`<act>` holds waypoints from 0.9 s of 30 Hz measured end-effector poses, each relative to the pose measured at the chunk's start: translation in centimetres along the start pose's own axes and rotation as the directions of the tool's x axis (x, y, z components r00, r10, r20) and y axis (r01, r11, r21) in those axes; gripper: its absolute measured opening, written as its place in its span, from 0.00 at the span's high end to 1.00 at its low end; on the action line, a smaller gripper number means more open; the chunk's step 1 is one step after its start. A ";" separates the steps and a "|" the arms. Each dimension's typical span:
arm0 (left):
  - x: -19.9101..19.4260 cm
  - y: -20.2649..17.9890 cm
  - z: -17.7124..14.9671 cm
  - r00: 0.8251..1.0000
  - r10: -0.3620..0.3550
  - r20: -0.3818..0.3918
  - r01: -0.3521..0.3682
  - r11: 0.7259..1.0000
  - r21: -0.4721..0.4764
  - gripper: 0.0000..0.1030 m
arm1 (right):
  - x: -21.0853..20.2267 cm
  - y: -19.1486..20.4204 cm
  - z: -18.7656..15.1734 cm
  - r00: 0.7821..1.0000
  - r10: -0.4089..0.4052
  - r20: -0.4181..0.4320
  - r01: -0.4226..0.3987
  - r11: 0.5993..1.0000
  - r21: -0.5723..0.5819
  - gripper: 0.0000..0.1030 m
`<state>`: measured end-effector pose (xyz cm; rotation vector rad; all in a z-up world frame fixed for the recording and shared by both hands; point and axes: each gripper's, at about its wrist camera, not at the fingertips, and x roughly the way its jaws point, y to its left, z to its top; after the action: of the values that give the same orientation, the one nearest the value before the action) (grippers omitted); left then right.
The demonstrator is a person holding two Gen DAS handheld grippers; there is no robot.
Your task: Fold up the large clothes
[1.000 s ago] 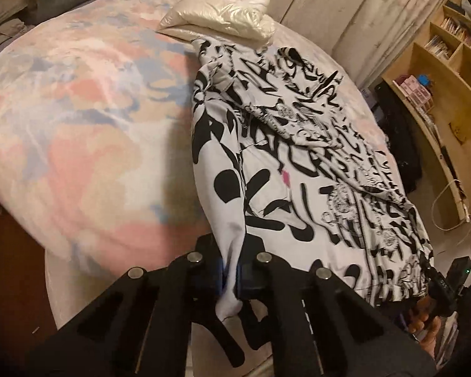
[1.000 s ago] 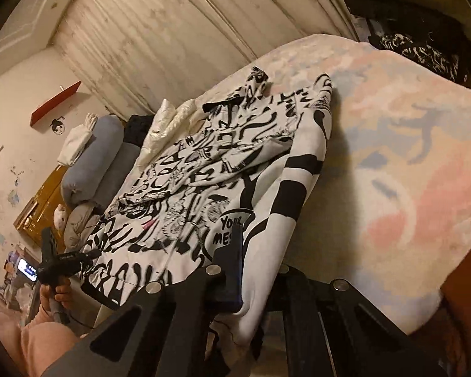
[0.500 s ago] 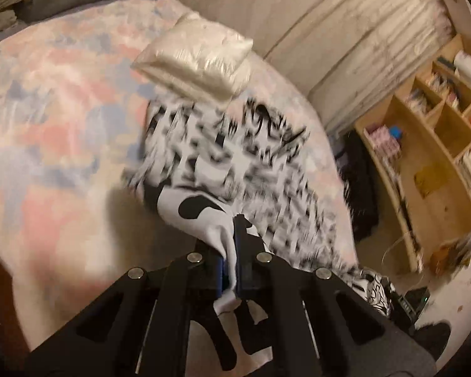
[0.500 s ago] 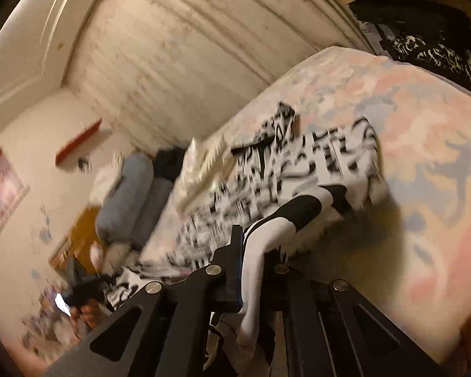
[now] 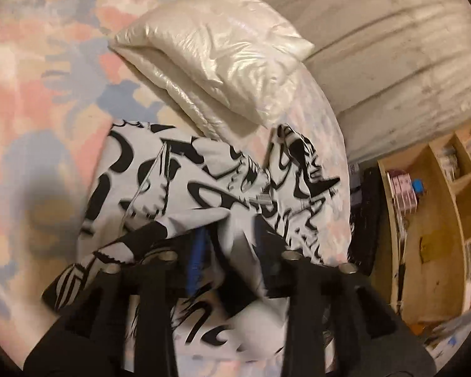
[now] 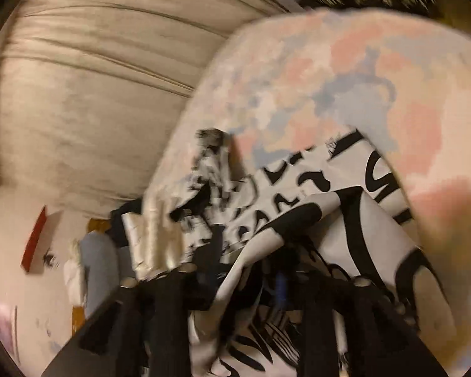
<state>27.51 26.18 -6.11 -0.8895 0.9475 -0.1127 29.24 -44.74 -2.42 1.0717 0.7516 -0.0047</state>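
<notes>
Left wrist view showed a soft white garment (image 5: 185,185) with bold black graffiti print, bunched on a pastel blotched bedspread (image 5: 37,88), a glossy cream pillow (image 5: 213,47) at 12 o'clock and wooden shelves (image 5: 436,220) at 3. Left gripper (image 5: 227,251) fingers stood apart, cloth draped between. Right wrist view, blurred, alone showed a ribbed curtain (image 6: 94,78) at 10; right gripper (image 6: 248,270) was buried in fabric, its grip unclear.

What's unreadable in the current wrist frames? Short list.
- Left wrist view: left gripper fingertips, smeared by motion blur; black-and-white printed garment in between, grip unclear.
- Right wrist view: right gripper buried under the garment folds, blurred throughout.
- Left wrist view: wooden shelf contents too small; shelf cut by the right edge.
</notes>
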 end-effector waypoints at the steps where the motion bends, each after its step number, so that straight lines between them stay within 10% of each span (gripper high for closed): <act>1: 0.8 0.2 0.9 1.000 -0.003 0.019 0.003 1.000 -0.013 0.54 | 1.2 -0.3 0.2 1.000 -0.002 -0.006 0.002 1.000 0.020 0.56; 4: 2.1 0.5 2.8 0.996 0.024 0.084 -0.022 1.000 -0.022 0.37 | 4.4 0.5 1.4 1.000 -0.024 -0.002 0.024 1.000 0.014 0.43; 9: 4.4 0.4 3.9 0.988 0.144 0.061 -0.149 0.984 0.095 0.36 | 8.1 3.0 2.6 0.997 -0.076 0.002 0.075 0.988 -0.134 0.38; 19: 9.3 -1.8 2.0 0.964 0.261 0.051 -0.250 0.825 0.506 0.36 | 12.9 2.7 2.1 0.947 -0.312 0.072 0.300 0.786 -0.540 0.38; 27: 14.0 -1.2 0.7 0.923 0.384 0.023 -0.327 0.751 0.574 0.39 | 16.7 -0.1 2.6 0.936 -0.351 -0.003 0.282 0.758 -0.589 0.44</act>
<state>36.84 19.56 -14.28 -0.1344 1.0798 -0.1031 43.29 -41.07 -11.12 0.3467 0.9545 -0.0034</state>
